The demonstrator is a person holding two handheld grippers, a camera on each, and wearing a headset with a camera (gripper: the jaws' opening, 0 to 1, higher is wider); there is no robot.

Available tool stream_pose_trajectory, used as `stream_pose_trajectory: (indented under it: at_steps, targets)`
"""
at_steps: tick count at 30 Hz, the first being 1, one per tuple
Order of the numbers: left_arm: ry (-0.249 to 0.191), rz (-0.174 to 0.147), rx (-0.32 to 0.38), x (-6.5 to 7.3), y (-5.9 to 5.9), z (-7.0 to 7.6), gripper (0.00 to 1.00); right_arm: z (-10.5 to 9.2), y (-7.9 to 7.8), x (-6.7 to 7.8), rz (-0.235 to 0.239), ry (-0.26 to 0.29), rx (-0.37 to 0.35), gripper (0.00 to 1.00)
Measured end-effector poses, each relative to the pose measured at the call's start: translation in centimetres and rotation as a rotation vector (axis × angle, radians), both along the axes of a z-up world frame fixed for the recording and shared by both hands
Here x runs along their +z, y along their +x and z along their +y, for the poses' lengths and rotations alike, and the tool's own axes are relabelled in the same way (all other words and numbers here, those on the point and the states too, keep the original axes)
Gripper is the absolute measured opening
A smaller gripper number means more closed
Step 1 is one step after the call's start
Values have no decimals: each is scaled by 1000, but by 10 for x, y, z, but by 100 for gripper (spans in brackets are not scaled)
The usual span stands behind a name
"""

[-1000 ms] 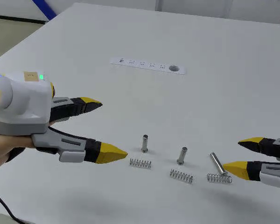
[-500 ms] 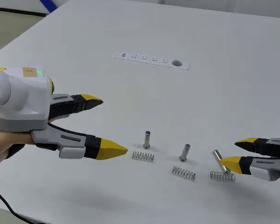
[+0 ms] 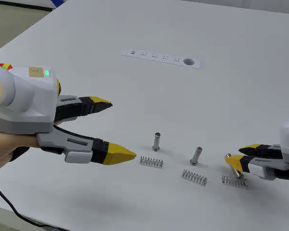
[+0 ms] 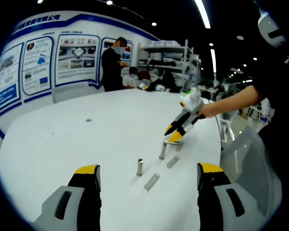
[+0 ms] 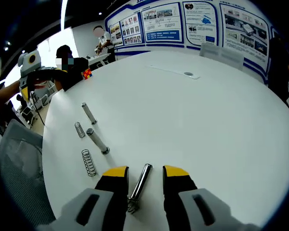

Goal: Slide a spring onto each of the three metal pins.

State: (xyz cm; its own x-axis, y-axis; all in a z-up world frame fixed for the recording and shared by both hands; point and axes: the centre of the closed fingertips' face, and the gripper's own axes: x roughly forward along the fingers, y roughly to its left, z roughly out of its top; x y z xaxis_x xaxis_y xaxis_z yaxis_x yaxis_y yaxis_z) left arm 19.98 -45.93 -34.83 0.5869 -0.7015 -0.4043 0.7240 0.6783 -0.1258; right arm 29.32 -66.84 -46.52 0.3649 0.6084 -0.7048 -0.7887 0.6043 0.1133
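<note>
Though wide, white table [image 3: 241, 96] under springs [image 3: 151, 161] (posters [image 4: 72, 54] behind)

White and grey left hand-held gripper [image 3: 121, 129], black jaws tipped yellow, green light [image 3: 47, 73], tan sticker [image 3: 36, 72], right hand-held gripper [image 3: 235, 156] alike

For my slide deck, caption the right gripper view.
Open right gripper straddles the nearest metal pin; two more pins and springs alongside.

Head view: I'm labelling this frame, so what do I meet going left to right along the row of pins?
Left gripper → left pin → middle pin → right gripper. The springs and the third pin overlap these sideways, so they are left out.
</note>
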Motion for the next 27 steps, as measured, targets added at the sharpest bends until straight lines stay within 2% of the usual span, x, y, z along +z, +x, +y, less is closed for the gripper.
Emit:
stream_pose_trajectory:
  at_steps: [4,9,13,16,20,21,23,25,27]
  targets:
    - [-11,-1,6,0,-1,0,83,0,4,-5,1,-25,-43,26]
    - [-13,0,2,-1,-2,-1,82,5,5,-10,20,-18,-69,24]
    - [-13,2,5,-1,-3,0,81,3,5,-14,41,-35,-87,20]
    - [-17,1,12,-1,-3,2,81,2,3,-17,15,-75,-75,18]
    - [-20,-1,22,-1,-2,3,81,6,3,-19,2,-88,-78,16]
    - [-17,-4,31,-1,-1,3,82,5,3,-19,-19,-113,-73,15]
    - [-21,-7,32,0,0,2,82,5,0,-19,-28,-132,-59,13]
    - [-36,-14,31,3,1,-1,82,6,-1,-19,-8,-113,-90,11]
    - [-40,-18,28,5,1,-3,81,5,1,-19,-14,-117,-79,10]
